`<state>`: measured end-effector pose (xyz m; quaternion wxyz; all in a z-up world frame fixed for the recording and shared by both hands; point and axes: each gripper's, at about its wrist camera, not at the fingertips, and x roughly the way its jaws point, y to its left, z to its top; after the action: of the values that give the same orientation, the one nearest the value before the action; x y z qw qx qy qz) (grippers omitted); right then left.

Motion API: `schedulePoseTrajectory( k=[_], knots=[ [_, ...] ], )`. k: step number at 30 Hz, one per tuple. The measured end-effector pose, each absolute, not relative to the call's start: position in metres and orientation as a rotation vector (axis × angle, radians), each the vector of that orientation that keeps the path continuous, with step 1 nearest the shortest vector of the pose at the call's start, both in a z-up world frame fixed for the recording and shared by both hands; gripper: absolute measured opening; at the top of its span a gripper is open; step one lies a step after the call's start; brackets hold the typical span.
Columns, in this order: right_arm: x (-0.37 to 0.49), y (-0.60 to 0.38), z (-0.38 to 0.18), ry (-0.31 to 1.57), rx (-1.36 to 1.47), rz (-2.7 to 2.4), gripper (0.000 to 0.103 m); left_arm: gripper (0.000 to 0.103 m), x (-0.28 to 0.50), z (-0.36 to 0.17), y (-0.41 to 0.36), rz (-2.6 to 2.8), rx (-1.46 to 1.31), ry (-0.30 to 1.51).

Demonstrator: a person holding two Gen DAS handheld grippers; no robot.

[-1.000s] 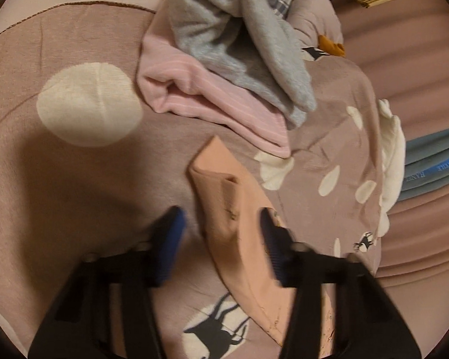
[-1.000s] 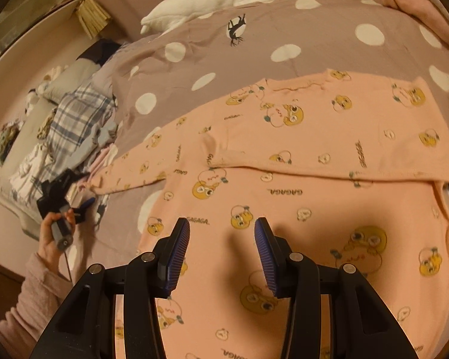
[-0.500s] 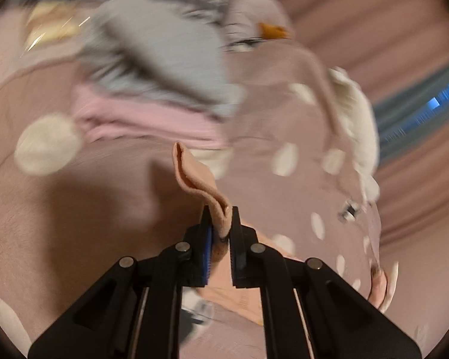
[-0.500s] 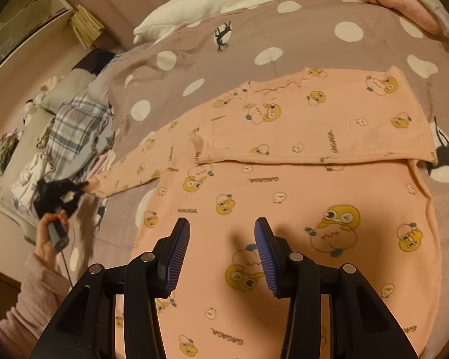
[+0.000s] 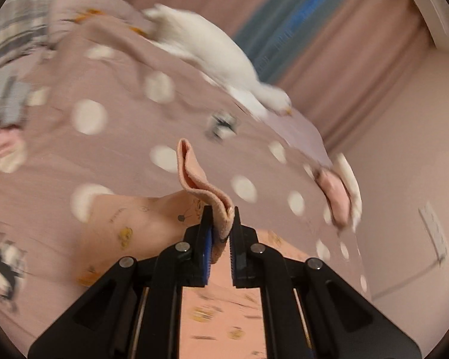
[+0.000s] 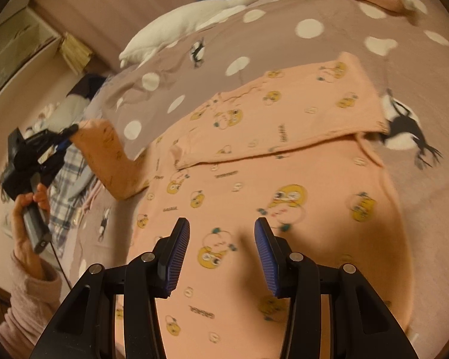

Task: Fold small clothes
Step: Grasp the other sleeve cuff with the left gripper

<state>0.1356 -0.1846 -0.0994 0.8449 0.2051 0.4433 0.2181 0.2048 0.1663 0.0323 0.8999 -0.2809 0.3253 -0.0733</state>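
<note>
Left wrist view: left gripper (image 5: 221, 224) jaws pinched on the sleeve cuff (image 5: 194, 179) mid-frame, lifting the soft, light, floppy peach shirt (image 6: 269, 185) spread on the bed (image 6: 194, 68); right gripper (image 6: 222, 254) jaws wide, empty, over the shirt's lower body.

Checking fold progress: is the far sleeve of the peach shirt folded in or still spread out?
Folded in: the far sleeve lies flat across the peach shirt; the other sleeve is lifted in the left claw.

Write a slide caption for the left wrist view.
Left tool pinches a peach sleeve cuff and lifts it over the polka-dot bedspread.
</note>
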Motion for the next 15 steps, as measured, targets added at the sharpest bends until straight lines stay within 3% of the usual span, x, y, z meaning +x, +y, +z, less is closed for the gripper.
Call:
schedulePoseTrajectory(
  k=[9,12,14,15],
  knots=[
    [0.119,-0.229,-0.111,0.919,0.514,0.389,0.045,0.008,0.242,-0.027,0.033,-0.267,-0.42,0.886],
    [0.115,-0.238,-0.114,0.92,0.532,0.371,0.045,0.032,0.249,-0.055,0.025,-0.288,-0.435,0.981],
    [0.114,-0.242,-0.115,0.923,0.534,0.366,0.046,0.061,0.248,-0.062,0.025,-0.299,-0.456,1.013],
    [0.114,-0.243,-0.115,0.925,0.533,0.365,0.048,0.064,0.246,-0.061,0.027,-0.308,-0.463,1.009]
  ],
)
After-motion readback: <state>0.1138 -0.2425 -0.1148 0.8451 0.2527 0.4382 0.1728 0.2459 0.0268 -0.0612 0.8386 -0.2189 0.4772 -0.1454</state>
